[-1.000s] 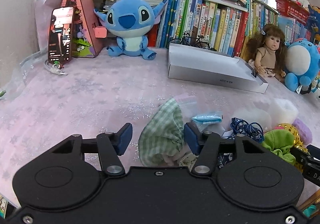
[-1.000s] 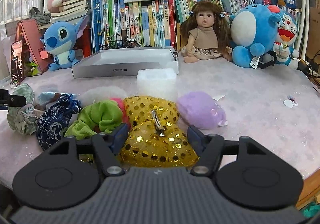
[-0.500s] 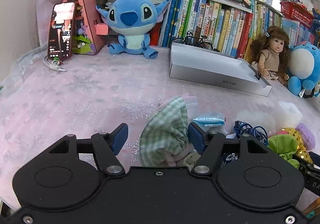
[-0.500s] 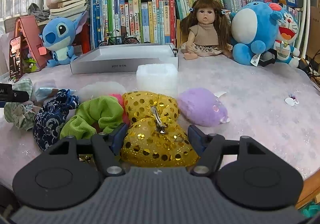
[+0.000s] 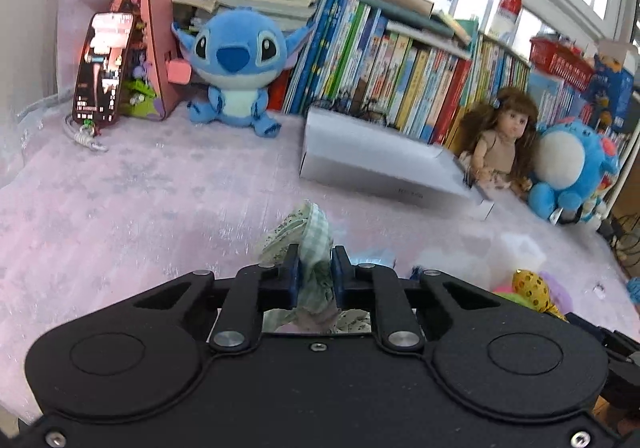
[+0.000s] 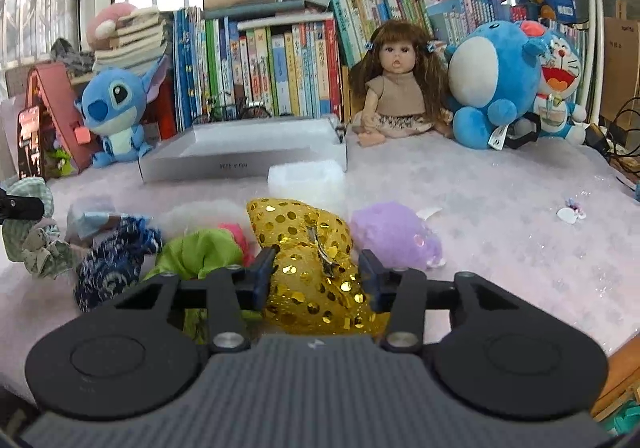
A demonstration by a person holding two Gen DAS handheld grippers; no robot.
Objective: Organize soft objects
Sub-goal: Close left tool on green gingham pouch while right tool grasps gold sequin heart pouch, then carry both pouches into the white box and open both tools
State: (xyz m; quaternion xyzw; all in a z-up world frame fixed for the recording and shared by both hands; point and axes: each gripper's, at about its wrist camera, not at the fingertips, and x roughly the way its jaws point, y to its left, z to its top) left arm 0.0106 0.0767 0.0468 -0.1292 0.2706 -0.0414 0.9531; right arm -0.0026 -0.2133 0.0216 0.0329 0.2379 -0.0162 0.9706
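My left gripper (image 5: 314, 260) is shut on a green checked fabric piece (image 5: 310, 226), which bunches up between the blue pads and lifts off the pink tablecloth (image 5: 140, 199). The right wrist view shows the same fabric (image 6: 32, 248) at the far left edge. My right gripper (image 6: 316, 256) has its jaws closing around a gold sequin bow (image 6: 296, 219), with both pads touching its sides. Beside the bow lie a green scrunchie (image 6: 200, 252), a navy patterned scrunchie (image 6: 112, 260) and a purple fluffy piece (image 6: 392, 232).
A grey shallow box (image 6: 240, 163) stands behind the pile, with a white foam block (image 6: 306, 179) in front of it. A blue plush (image 6: 116, 107), a doll (image 6: 394, 87), a round blue plush (image 6: 492, 83) and books line the back. A phone (image 5: 102, 67) leans at the left.
The left jaws closed onto the green checked fabric and the view tilted up a little. The right jaws narrowed onto the gold sequin bow.
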